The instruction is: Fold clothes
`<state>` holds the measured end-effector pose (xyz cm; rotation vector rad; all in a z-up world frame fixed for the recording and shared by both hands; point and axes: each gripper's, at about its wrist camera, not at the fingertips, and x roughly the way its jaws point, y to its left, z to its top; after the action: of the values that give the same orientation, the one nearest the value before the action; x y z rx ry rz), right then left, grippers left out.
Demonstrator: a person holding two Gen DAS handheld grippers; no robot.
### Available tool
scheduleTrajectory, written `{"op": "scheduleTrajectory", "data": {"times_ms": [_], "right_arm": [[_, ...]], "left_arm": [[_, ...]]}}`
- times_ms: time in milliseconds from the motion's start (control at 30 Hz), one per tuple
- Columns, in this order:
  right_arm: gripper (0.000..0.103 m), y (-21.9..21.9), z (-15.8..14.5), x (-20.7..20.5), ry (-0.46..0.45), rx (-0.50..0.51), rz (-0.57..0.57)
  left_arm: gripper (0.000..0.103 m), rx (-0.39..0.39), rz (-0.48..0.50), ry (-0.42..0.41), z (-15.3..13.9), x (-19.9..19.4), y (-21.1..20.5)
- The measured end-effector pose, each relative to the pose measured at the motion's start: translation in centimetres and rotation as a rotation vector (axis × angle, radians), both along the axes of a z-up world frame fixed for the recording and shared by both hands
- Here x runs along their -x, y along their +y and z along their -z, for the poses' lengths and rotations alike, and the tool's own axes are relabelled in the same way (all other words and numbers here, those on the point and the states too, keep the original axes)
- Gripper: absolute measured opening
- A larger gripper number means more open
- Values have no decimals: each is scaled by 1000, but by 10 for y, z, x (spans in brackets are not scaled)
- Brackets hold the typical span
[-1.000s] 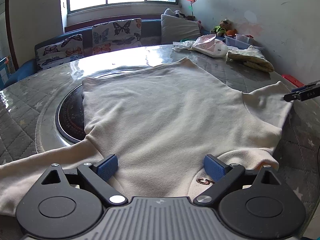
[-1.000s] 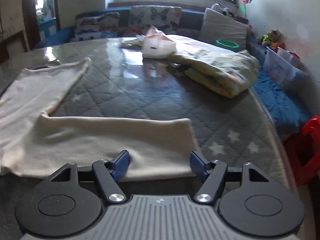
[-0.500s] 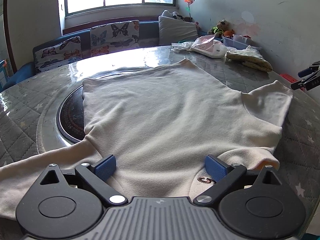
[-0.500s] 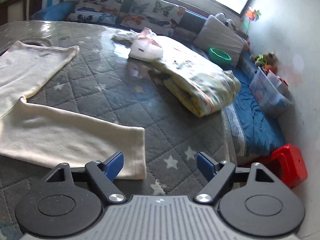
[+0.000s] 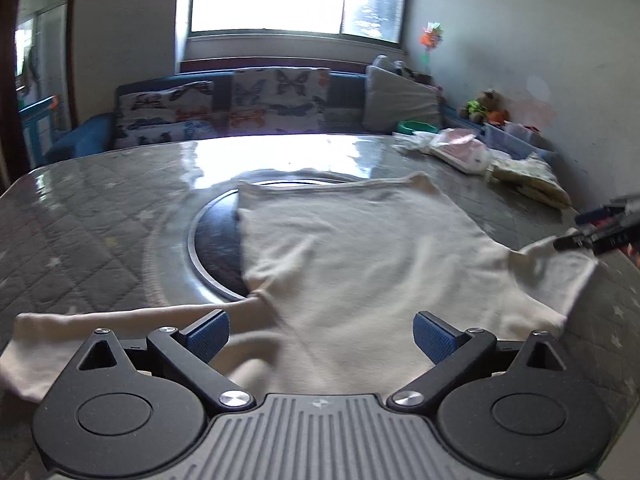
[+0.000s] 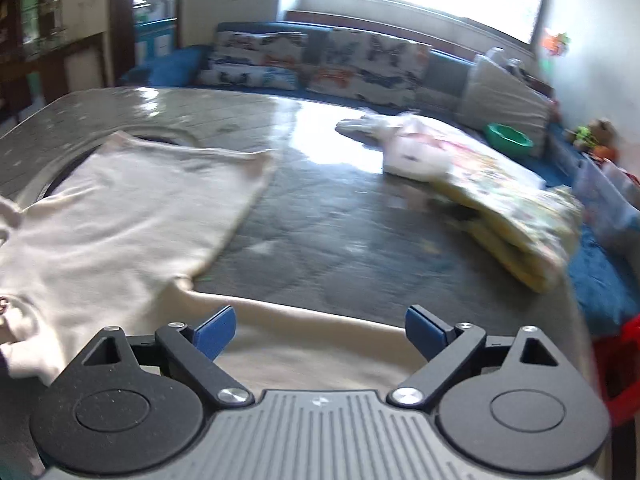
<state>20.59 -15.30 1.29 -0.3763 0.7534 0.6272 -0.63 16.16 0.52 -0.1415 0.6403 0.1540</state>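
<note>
A cream long-sleeved shirt (image 5: 360, 248) lies spread flat on the quilted grey table (image 5: 80, 220). My left gripper (image 5: 320, 336) hovers open over the shirt's near edge, where the left sleeve (image 5: 100, 328) stretches away to the left; its pads grip nothing. At the right edge of this view my right gripper (image 5: 580, 230) hangs over the other sleeve. In the right wrist view the right gripper (image 6: 320, 334) has its jaws opening wide. That sleeve (image 6: 320, 320) lies beneath and between them, and the pads do not press it. The shirt's body (image 6: 120, 208) reaches off to the left.
A round dark inset (image 5: 216, 248) in the table is partly under the shirt. A folded floral blanket (image 6: 512, 216) and a white bag (image 6: 416, 148) lie at the far right. A sofa with butterfly cushions (image 5: 276, 100) runs behind. A red stool (image 6: 616, 360) stands past the table's right edge.
The right gripper's jaws have widened, and it swung out to the right and back over the sleeve. The left gripper drew back and up, so the left sleeve shows in full.
</note>
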Motion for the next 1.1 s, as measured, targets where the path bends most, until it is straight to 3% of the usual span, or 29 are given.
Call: {"op": "scheduleTrajectory", "data": {"times_ms": [300,500,667,833,933,1100], "right_arm": [[99,31,19,21,8,-33,-35],[101,24,19,25,18,-87,5],[103,17,24,25,31,-108,35],[103,11,32,22,52,-109,64],[103,11,36,22,55,-97,66],[103,15,40,26,39,-75,54]], "left_arm": [[101,-15,-332,-42,-6,26,56],[100,45,-555,-26,1,42,98],[99,6,-610,7,15,41,113],[98,-29,-620,92,33,29,124],[99,-99,-608,108,38,23,123],[98,-81,-612,101,40,18,136]]}}
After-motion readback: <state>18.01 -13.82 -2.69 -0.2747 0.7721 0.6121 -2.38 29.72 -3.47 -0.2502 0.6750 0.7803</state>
